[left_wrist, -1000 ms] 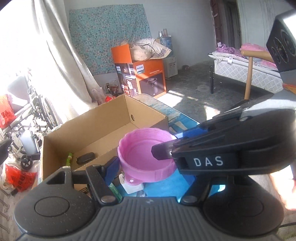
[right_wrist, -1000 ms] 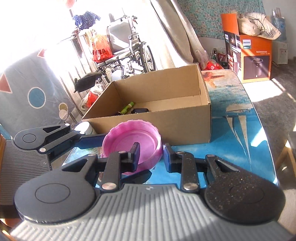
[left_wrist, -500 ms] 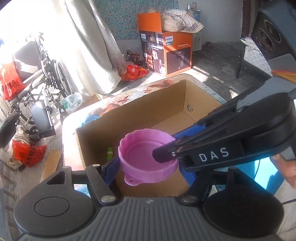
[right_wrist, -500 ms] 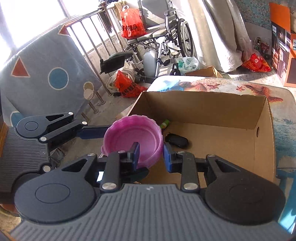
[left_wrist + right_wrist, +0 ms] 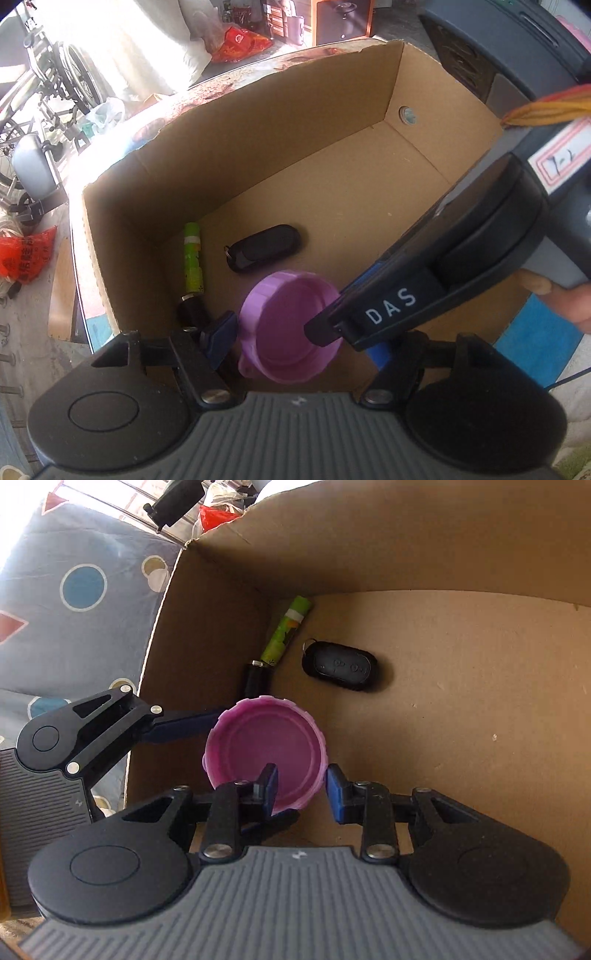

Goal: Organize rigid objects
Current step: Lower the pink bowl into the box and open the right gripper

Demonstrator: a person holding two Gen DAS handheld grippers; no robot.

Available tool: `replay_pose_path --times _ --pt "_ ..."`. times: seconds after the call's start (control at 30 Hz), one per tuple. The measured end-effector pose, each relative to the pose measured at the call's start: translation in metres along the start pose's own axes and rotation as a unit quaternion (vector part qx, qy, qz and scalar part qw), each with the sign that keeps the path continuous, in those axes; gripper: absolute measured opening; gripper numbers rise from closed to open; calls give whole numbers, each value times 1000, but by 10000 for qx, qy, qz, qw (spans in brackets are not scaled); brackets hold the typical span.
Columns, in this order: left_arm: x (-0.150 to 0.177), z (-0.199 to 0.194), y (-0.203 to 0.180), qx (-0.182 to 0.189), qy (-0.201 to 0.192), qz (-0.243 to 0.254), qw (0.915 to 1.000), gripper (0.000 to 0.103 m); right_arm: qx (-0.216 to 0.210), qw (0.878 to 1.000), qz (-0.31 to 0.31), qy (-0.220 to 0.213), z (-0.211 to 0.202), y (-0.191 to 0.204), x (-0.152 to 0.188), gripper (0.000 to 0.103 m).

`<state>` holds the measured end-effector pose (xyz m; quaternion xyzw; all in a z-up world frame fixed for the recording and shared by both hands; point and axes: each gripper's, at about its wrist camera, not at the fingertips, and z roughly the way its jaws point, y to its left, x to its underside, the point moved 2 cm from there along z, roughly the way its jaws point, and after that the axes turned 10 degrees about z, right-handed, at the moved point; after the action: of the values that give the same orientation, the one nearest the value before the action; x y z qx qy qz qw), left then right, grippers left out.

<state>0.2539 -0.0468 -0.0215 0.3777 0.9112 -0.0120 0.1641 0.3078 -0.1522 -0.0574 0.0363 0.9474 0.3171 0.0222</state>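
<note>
Both tools, left (image 5: 299, 339) and right (image 5: 301, 788), angle steeply downward.

You're looking at a pink-purple ribbed lid (image 5: 264, 749) over the plain brown cardboard box (image 5: 461, 738). In the box lie a black key fob (image 5: 340, 665) and a lime-green tube (image 5: 286, 629) with a white band and black cap. Your gripper pads (image 5: 335, 790) are blue. Outside, a grey-blue mat (image 5: 81, 590) shows circles and red triangles.

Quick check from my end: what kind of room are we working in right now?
Looks like a lived-in home room, probably a cluttered living or storage area. A wheelchair stands by a pale curtain, a red plastic bag lies on the floor, and the cardboard box sits on a patterned table.
</note>
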Motion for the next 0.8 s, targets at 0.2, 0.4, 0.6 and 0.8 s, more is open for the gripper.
replay_pose_path --times 0.2,0.4,0.6,0.8 --pt "-5 -2 6 74 1 -103 9999 75 -96 9998 42 171 10 1 -3 30" --pt "-9 -3 6 255 55 -266 9993 80 -241 9983 195 498 19 0 -2 33" --pt "-7 -13 10 213 -79 -430 9988 86 -419 9976 365 425 3 -8 -6 49" --pt "-4 -14 17 328 -125 -630 9974 86 -442 9979 458 72 -23 -14 -9 52"
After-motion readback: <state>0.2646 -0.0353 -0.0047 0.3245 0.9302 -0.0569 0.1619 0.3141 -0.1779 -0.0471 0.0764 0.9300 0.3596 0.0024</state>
